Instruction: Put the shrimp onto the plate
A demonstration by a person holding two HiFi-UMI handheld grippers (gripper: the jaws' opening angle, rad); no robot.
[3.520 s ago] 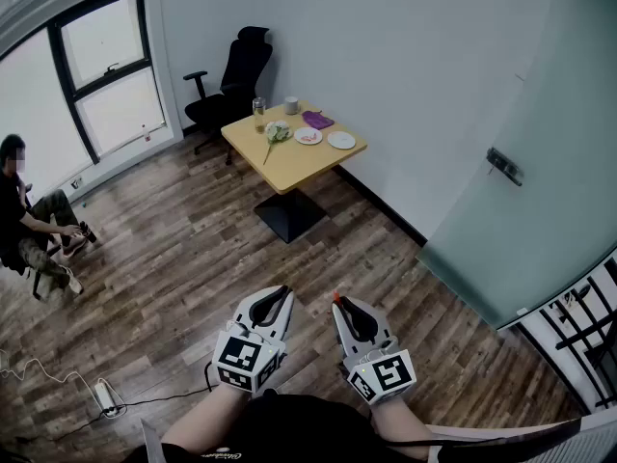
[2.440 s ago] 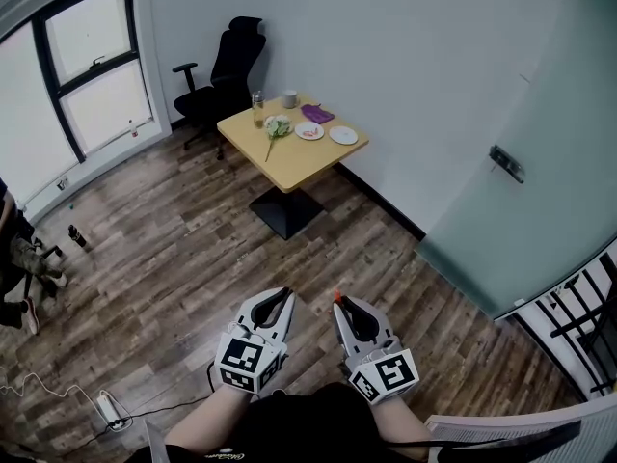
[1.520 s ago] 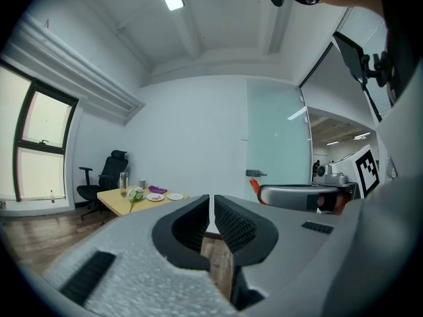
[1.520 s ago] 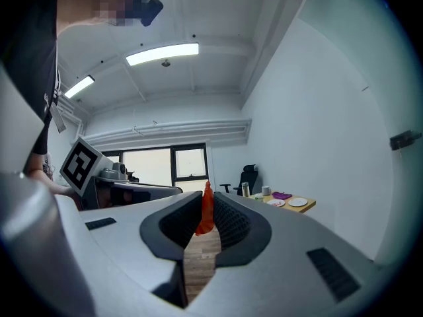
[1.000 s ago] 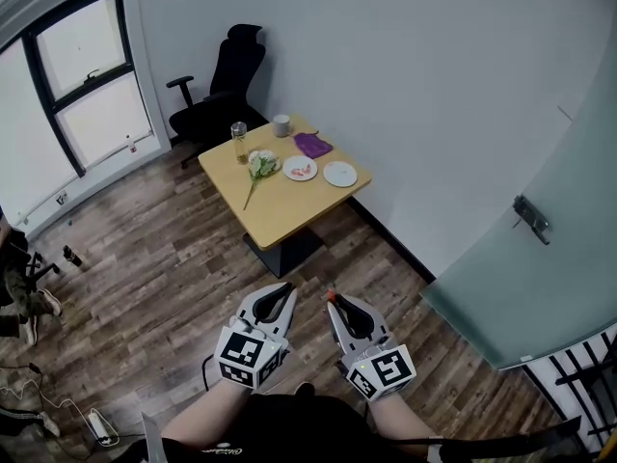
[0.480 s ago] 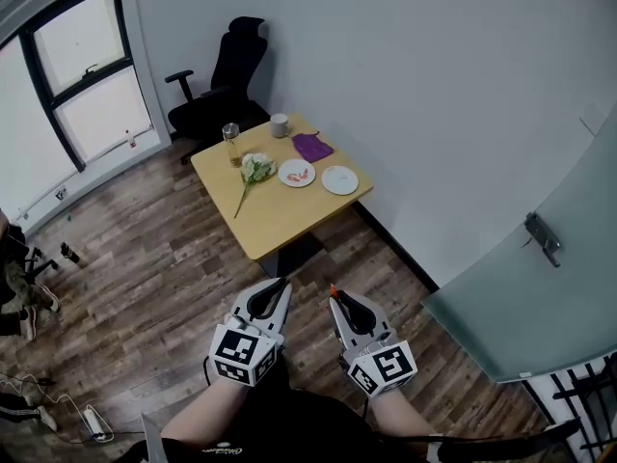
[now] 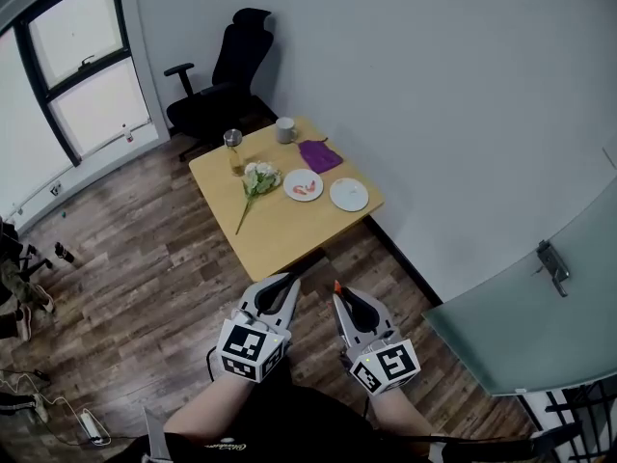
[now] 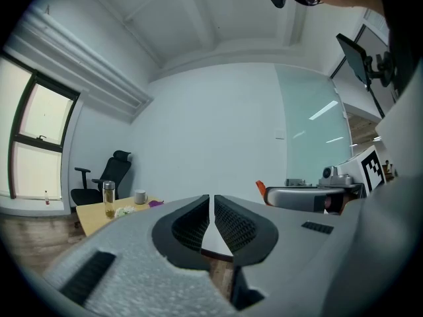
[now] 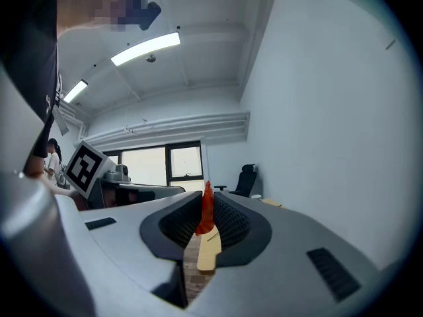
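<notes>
The right gripper [image 7: 336,289] sits low in the head view, just right of centre. Its jaws pinch a small red-orange shrimp [image 9: 206,207], whose pointed end sticks up past the jaw tips. The left gripper [image 7: 290,282] is just beside it on the left, jaws pressed together with nothing between them. Both are held over the dark wooden plank floor [image 7: 145,249], short of the square light-wood counter [image 7: 280,230] in the upper middle of the frame.

Toward the right side of the counter lies a round white plate [image 7: 303,185] carrying a few pinkish-orange pieces. Just to its right is a second white plate [image 7: 349,195]. A purple cloth [image 7: 319,155] lies behind them, and a grey cup [image 7: 285,129] stands at the far corner. A clear glass bottle [image 7: 232,149] with a metal cap stands further left. A white-flowered bouquet [image 7: 254,181] lies just beside the first plate, its stem pointing toward the lower left.

A black office chair [image 7: 220,85] stands behind the counter, near the window [image 7: 82,75] at upper left. A frosted glass door [image 7: 540,297] fills the lower right.
</notes>
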